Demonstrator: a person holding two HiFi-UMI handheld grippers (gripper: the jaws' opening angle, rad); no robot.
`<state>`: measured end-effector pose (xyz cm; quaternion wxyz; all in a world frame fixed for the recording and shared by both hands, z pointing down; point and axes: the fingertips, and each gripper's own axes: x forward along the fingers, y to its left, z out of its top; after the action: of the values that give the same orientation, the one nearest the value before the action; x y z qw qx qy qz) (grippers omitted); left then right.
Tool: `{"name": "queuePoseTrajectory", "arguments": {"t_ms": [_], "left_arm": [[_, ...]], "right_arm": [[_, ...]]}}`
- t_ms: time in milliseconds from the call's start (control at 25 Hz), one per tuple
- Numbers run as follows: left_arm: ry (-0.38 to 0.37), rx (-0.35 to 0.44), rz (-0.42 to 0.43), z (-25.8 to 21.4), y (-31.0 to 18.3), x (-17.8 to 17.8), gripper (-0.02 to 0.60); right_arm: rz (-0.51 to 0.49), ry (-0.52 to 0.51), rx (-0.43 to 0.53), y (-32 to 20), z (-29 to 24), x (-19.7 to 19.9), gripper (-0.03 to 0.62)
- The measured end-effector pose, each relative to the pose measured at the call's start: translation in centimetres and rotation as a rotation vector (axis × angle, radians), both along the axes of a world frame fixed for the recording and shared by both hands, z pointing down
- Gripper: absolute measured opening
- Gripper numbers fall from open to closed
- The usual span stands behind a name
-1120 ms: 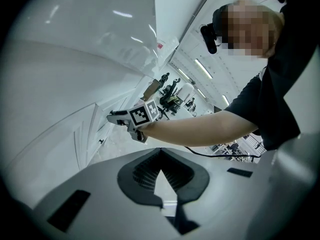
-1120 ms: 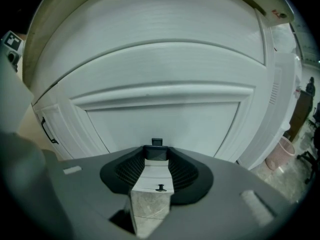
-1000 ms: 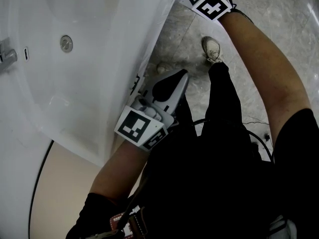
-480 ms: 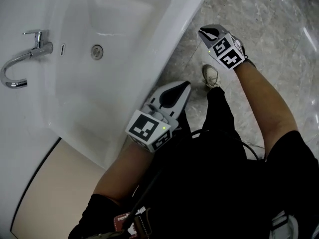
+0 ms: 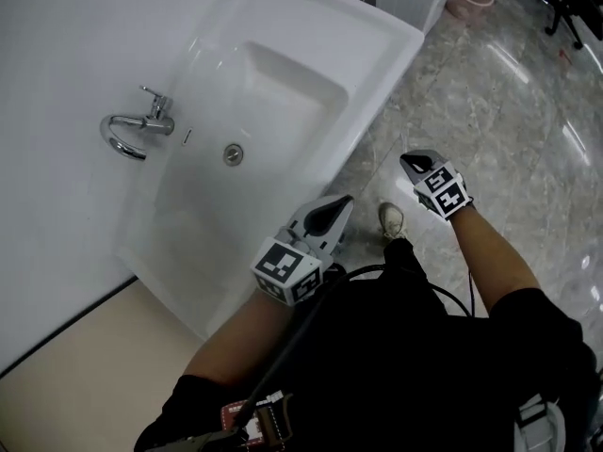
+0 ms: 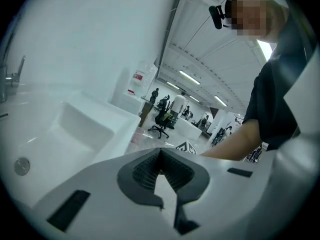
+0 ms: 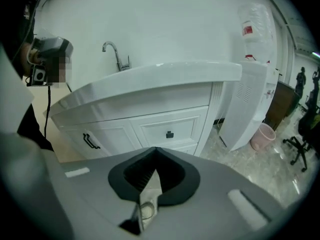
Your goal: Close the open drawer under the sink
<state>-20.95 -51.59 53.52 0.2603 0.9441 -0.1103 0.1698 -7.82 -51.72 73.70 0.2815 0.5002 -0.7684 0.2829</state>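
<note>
Because the sink's rim overhangs the cabinet, the head view hides the drawer. It shows only the white sink (image 5: 382, 59), its tap (image 5: 132, 132) and the grey floor (image 5: 499, 111). The left tool (image 5: 332, 211) hangs just beside the sink's front edge. The right tool (image 5: 415, 165) is well apart from it, over the floor near a shoe (image 5: 391, 219). Neither touches the cabinet.

Left gripper view: jaws together at the tips, nothing between them; the basin lies beyond, to the left.

Right gripper view: jaws have just been closing and now meet, empty. Beyond them the drawer (image 7: 172, 126) under the sink sits flush with the cabinet front, with a dark knob (image 7: 169, 134) at its centre.

Judgement: the drawer looks closed, so both tools stand off with no push left to make.
</note>
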Motion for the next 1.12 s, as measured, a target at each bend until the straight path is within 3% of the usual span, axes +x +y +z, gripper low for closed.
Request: {"name": "queuePoseTrajectory", "arguments": {"t_ms": [160,560,1120], "left_arm": [[0.024,0.026,-0.038,-3.7,-0.7,-1.4,-0.003],[0.066,0.127,-0.215,-10.7,-3.1,-5.5,-0.003],[0.124,0.251,-0.695,-16.8,-4.1,-16.9,-0.003]], "right_arm": [[0.015,-0.046,-0.019,1.7,-3.2,-0.9,0.002],[-0.086,-0.054,0.083,-0.4,-13.1,-0.6,0.002],[-0.291,-0.137,0.210,-7.5,-24.7,-3.0,0.002]]}}
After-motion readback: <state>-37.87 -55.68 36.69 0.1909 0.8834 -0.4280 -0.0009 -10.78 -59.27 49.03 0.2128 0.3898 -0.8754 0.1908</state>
